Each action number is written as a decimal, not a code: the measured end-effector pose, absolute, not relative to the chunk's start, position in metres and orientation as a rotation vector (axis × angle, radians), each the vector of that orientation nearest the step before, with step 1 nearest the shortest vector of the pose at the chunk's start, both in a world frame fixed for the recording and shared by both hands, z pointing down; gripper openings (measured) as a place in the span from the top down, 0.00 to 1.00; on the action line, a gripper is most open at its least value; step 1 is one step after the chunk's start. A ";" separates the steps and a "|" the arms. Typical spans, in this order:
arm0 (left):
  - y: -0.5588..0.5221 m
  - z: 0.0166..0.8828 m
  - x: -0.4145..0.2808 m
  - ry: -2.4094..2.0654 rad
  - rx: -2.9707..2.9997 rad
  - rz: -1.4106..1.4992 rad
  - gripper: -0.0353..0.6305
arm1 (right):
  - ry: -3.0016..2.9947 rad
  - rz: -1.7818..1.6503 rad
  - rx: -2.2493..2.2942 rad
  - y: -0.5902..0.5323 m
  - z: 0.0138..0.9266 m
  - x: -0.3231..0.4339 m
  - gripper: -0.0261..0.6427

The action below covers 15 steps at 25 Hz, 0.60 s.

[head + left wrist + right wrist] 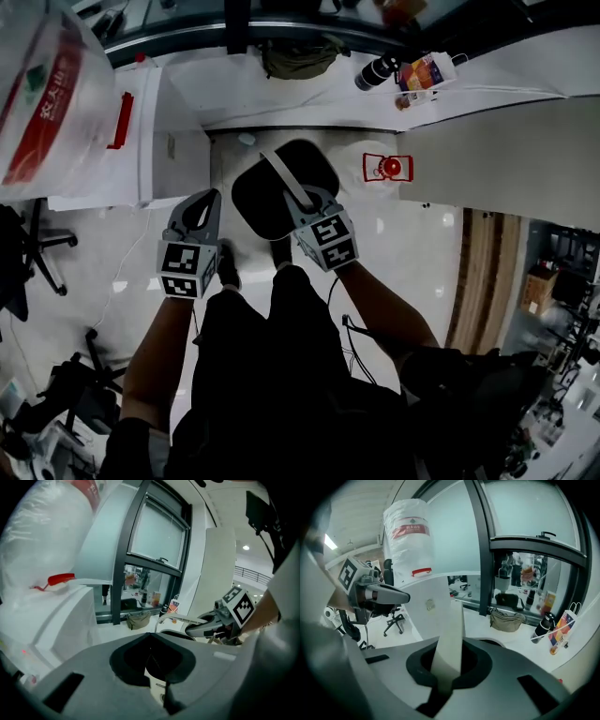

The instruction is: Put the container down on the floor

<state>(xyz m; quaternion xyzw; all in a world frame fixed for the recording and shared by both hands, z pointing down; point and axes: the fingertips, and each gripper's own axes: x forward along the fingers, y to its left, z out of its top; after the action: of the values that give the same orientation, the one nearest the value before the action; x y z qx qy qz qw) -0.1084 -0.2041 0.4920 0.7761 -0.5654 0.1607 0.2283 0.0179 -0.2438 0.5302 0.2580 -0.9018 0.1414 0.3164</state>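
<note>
A black round container (272,202) hangs over the pale floor in the head view, with a pale strap handle (284,177) rising from it. My right gripper (304,201) is shut on that handle; in the right gripper view the strap (450,639) runs up from between the jaws (446,679). My left gripper (210,199) sits just left of the container, shut and holding nothing. In the left gripper view the handle (180,618) and the container's rim (176,633) show to the right, beyond the left gripper (152,667).
A white cabinet (159,131) with a red handle (120,120) carries a large water jug (47,94) at the left. On the floor lie a red-and-white item (386,167), an olive bag (298,56), a black flask (378,72) and a colourful carton (427,73). Office chairs (37,244) stand left.
</note>
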 end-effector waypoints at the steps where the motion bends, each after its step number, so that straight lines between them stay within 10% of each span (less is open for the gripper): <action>1: -0.207 0.501 -0.106 -1.550 2.132 0.452 0.94 | -2.372 0.369 0.666 -0.248 0.538 0.017 0.95; 15: -0.225 0.599 -0.101 -1.545 1.975 0.537 0.94 | -2.256 0.416 0.515 -0.279 0.658 0.000 0.95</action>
<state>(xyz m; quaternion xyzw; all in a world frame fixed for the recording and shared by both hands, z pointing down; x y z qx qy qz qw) -0.1009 -0.2248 0.5987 0.7384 -0.5776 0.2007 0.2844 -0.0004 -0.2792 0.6579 0.2022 -0.8856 0.1633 0.3849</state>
